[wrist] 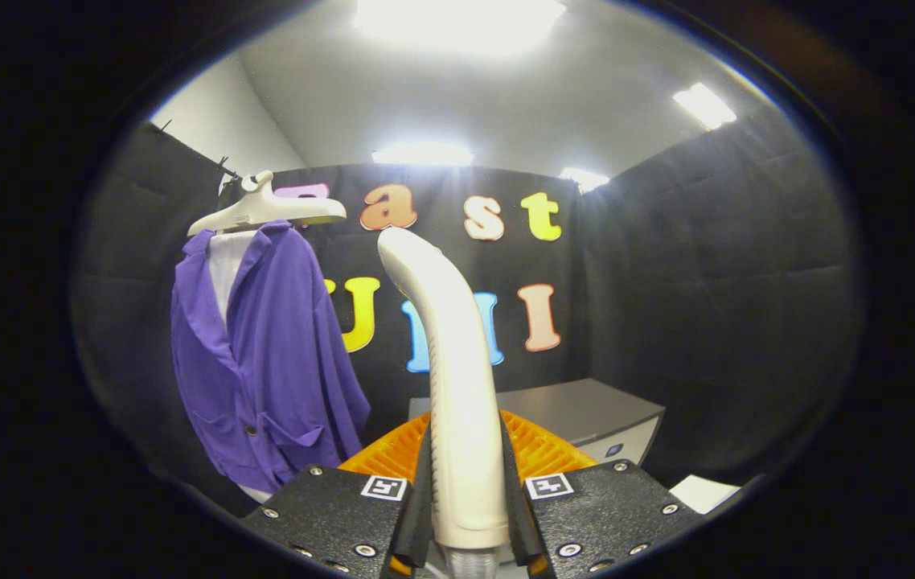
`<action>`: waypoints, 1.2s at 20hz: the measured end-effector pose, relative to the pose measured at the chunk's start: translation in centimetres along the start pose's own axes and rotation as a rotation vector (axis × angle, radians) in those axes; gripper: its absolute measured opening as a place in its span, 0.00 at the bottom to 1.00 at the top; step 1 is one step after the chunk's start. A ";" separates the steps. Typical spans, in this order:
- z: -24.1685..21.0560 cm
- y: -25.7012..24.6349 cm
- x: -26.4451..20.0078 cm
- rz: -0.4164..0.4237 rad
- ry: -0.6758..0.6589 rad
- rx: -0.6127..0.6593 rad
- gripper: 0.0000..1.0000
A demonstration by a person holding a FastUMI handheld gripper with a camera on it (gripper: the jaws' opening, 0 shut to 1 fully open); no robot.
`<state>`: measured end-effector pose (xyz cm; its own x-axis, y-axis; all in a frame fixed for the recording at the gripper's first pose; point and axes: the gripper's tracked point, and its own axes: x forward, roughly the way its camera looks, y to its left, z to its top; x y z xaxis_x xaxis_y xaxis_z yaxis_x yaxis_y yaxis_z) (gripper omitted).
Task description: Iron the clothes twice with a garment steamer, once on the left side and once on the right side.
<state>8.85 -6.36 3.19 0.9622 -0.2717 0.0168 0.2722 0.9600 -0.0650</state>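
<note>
My gripper (465, 490) is shut on the white garment steamer (457, 378); both black fingers (424, 498) press on the lower part of its handle. The steamer stands upright between the fingers, and its curved top bends toward the left. Beyond the fingers to the left hangs a purple jacket (264, 370) on a white hanger (264, 209), its front open over a white lining. The steamer's head is apart from the jacket, with a gap between them.
An orange ribbed basket (538, 450) sits just beyond the fingers, behind the steamer. A grey box (586, 414) stands farther back at the right. A white sheet (703, 490) lies low at the right. Black cloth walls close in the booth.
</note>
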 end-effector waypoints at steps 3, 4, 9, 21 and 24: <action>-2.2 0.8 0.1 0.044 0.024 -0.004 0.39; -3.2 0.9 0.1 0.057 0.035 -0.018 0.39; -6.3 1.8 0.0 0.139 0.064 -0.057 0.39; -7.2 2.5 -0.3 0.234 0.066 -0.028 0.39; -7.4 2.6 -0.6 0.246 0.061 -0.025 0.39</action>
<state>8.98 -4.16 -4.37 0.9974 -0.0347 -0.0629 0.0293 0.9960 -0.0846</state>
